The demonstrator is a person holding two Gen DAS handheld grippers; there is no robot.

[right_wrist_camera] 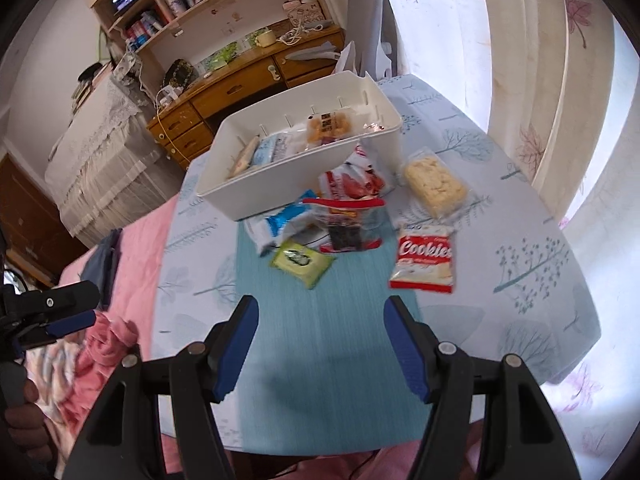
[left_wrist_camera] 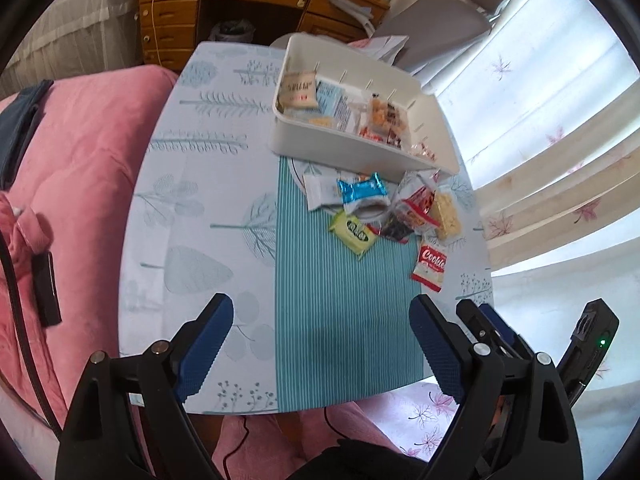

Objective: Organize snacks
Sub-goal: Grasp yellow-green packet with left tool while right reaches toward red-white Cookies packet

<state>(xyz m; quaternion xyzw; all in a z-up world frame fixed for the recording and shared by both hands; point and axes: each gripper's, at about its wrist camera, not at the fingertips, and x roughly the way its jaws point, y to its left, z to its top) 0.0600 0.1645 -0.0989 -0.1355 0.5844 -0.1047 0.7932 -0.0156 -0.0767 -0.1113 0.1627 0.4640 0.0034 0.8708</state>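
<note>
Left gripper point(left_wrist_camera: 322, 344): jaws wide apart, nothing between them; it hangs over the near edge of the table, pointing steeply down at the striped runner.
Right gripper point(right_wrist_camera: 320, 344): jaws apart, empty; also over the near part of the runner, just to the right of the left gripper.
Table point(left_wrist_camera: 192, 208): pale cloth with a leaf and tree print; teal striped runner point(left_wrist_camera: 344, 308) runs from the near edge toward the far side.
Green packet point(right_wrist_camera: 302, 262): nearest snack, lying flat on the runner.
Cookies bag point(right_wrist_camera: 424, 260): red and white, right of the green packet, at the runner's right edge.
Clear red-trimmed bag point(right_wrist_camera: 348, 224): just beyond the green packet, dark contents visible.
Blue wrapper point(left_wrist_camera: 362, 190): far-left of the pile, overlapping a white packet.
Pale yellow cracker pack point(right_wrist_camera: 436, 186): far right of the pile, on the printed cloth.
White bin point(left_wrist_camera: 360, 148): far side of the table, just behind the pile; several packets already inside it.
Surroundings: pink bedding point(left_wrist_camera: 80, 200) left of the table, wooden desk point(left_wrist_camera: 240, 0) beyond, curtains point(left_wrist_camera: 560, 160) on the right.
</note>
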